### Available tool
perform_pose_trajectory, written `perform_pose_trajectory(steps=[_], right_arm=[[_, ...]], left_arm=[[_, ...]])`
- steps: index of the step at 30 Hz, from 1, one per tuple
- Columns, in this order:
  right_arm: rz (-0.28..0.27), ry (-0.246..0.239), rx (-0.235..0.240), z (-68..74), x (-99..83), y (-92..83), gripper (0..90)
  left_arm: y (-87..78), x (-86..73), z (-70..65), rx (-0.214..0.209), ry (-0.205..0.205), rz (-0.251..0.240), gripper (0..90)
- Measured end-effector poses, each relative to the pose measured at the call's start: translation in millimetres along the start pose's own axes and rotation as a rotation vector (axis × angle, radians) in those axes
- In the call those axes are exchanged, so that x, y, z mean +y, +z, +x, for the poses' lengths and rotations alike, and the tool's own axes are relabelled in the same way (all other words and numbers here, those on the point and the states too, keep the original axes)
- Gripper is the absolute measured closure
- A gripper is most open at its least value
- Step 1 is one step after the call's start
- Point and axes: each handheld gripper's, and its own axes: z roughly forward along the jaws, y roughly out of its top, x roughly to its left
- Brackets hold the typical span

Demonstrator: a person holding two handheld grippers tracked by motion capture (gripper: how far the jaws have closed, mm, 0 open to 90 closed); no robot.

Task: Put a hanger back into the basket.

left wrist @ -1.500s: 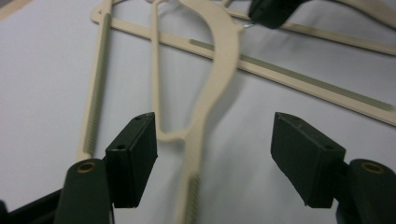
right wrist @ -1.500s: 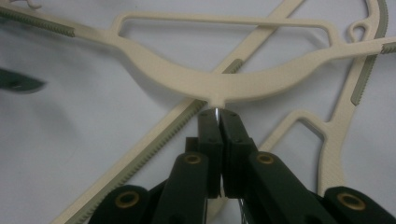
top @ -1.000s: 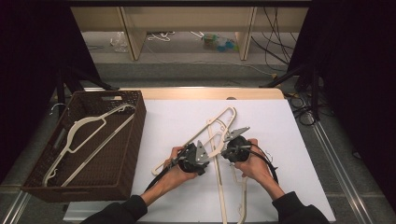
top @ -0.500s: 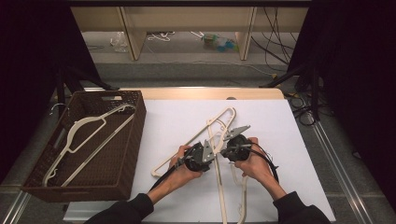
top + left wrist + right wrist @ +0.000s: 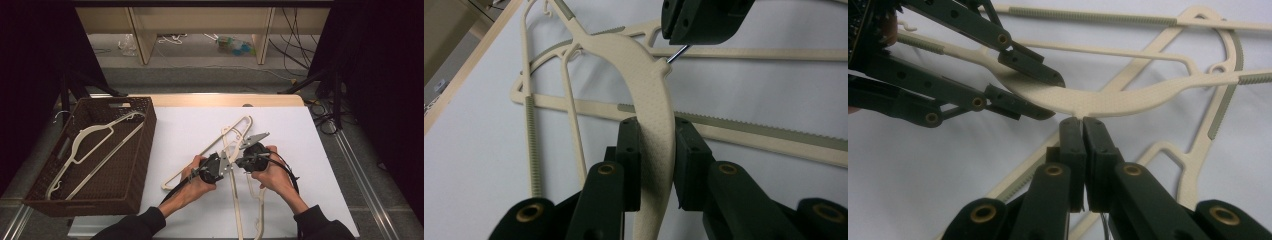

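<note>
A cream plastic hanger is held just above the white table between both grippers. My left gripper has just been closing, and its pads now press on both sides of the hanger's curved shoulder. My right gripper is shut on the hanger's metal hook at the neck. The two grippers sit close together, near the table's front centre.
Other cream hangers lie crossed on the white table under the held one. A brown wicker basket stands at the left with one hanger inside. The table's wooden back edge runs behind.
The left gripper's jaws have closed onto the hanger's shoulder and edged toward the right gripper. The right gripper has kept its grip and place.
</note>
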Motion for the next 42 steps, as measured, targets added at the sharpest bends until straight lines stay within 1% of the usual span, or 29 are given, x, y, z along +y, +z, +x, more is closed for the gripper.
perform_pose_trajectory(steps=[1,2,3,4,5,6,7,9,11,13,17,20,22,23,24,25,26,27,30,31,32,33,34,35,36,37,39,40,42], right_arm=[[-0.011,0.003,0.001,-0.1,1.4,-1.4,86.6],[-0.055,-0.005,-0.003,-2.0,2.5,-3.8,77.2],[-0.065,0.012,-0.009,-3.7,4.8,-9.2,73.7],[-0.095,0.024,-0.033,-4.0,6.2,-11.6,70.8],[-0.12,0.043,-0.036,-5.3,8.7,-18.9,66.9],[-0.151,0.033,-0.054,-7.7,10.3,-23.4,62.9],[-0.161,0.07,-0.065,-7.9,13.0,-35.1,57.5],[-0.221,0.085,-0.088,-10.1,16.1,-49.7,51.5],[-0.249,0.096,-0.09,-11.5,17.6,-61.7,48.0],[-0.293,0.107,-0.106,-13.0,16.2,-73.0,44.9],[-0.335,0.131,-0.101,-12.9,3.5,-87.3,41.8],[-0.341,0.152,-0.115,-15.4,-7.1,-96.6,40.8],[-0.335,0.166,-0.111,-16.3,-14.1,-99.4,40.9],[-0.337,0.163,-0.115,-16.8,-17.0,-99.1,41.0],[-0.332,0.179,-0.111,-16.3,-21.8,-99.4,41.1],[-0.321,0.174,-0.105,-16.8,-25.5,-99.3,41.1],[-0.313,0.182,-0.099,-16.4,-29.0,-99.1,41.1],[-0.316,0.178,-0.099,-16.6,-32.3,-97.6,41.2],[-0.307,0.19,-0.088,-15.5,-39.8,-96.1,41.2],[-0.301,0.205,-0.076,-14.1,-42.1,-95.7,41.2],[-0.292,0.212,-0.072,-13.2,-43.0,-96.5,41.1],[-0.296,0.206,-0.072,-12.7,-44.0,-95.0,41.0],[-0.287,0.212,-0.071,-11.2,-44.6,-95.5,41.0],[-0.295,0.207,-0.066,-10.3,-44.9,-94.6,41.0],[-0.285,0.206,-0.064,-9.2,-45.2,-94.9,40.9],[-0.294,0.197,-0.063,-8.4,-45.4,-93.3,40.9],[-0.281,0.202,-0.062,-6.1,-46.0,-91.9,40.0],[-0.281,0.196,-0.06,-6.1,-46.4,-90.4,39.3],[-0.266,0.215,-0.057,-4.3,-47.5,-87.6,36.7]], left_arm=[[-1.9,0.8,1.5,0.008,-0.003,-0.002,76.3],[-3.3,1.3,3.3,0.01,-0.001,-0.001,76.6],[-4.1,1.7,4.5,0.011,-0.004,-0.005,76.8],[-6.2,2.2,6.5,0.017,-0.003,-0.005,77.0],[-7.9,2.9,8.1,0.018,-0.006,-0.001,77.4],[-10.2,3.5,10.3,0.019,-0.017,-0.006,77.6],[-11.2,3.7,11.5,0.023,-0.02,-0.014,77.9],[-15.7,5.6,16.2,0.026,-0.034,-0.01,78.4],[-19.0,6.8,19.9,0.038,-0.048,-0.021,79.0],[-24.0,8.6,23.2,0.049,-0.064,-0.018,79.9],[-33.4,11.0,34.5,0.069,-0.098,-0.023,82.0],[-40.5,12.3,42.7,0.091,-0.111,-0.013,83.8],[-44.4,12.5,48.5,0.086,-0.13,-0.001,84.7],[-46.5,12.1,52.5,0.088,-0.146,0.002,85.0],[-48.5,11.8,56.2,0.09,-0.154,0.008,85.5],[-50.0,11.5,59.5,0.082,-0.163,0.014,85.7],[-51.1,11.3,62.1,0.077,-0.171,0.019,85.7],[-53.0,11.8,64.1,0.076,-0.181,0.039,85.7],[-53.3,11.9,68.1,0.061,-0.199,0.04,85.7],[-54.0,12.5,69.2,0.06,-0.194,0.054,85.7],[-53.7,13.3,70.2,0.059,-0.199,0.056,85.7],[-54.2,14.3,71.8,0.054,-0.203,0.066,85.8],[-54.3,15.0,73.7,0.052,-0.197,0.076,85.7],[-54.3,15.5,74.7,0.046,-0.205,0.08,85.8],[-55.5,16.1,77.1,0.041,-0.198,0.096,85.8],[-55.6,16.1,78.0,0.043,-0.195,0.1,85.8],[-56.2,16.0,80.7,0.04,-0.197,0.104,85.8],[-56.8,15.3,82.9,0.041,-0.194,0.107,85.8],[-56.4,13.6,85.0,0.03,-0.206,0.101,85.8]])
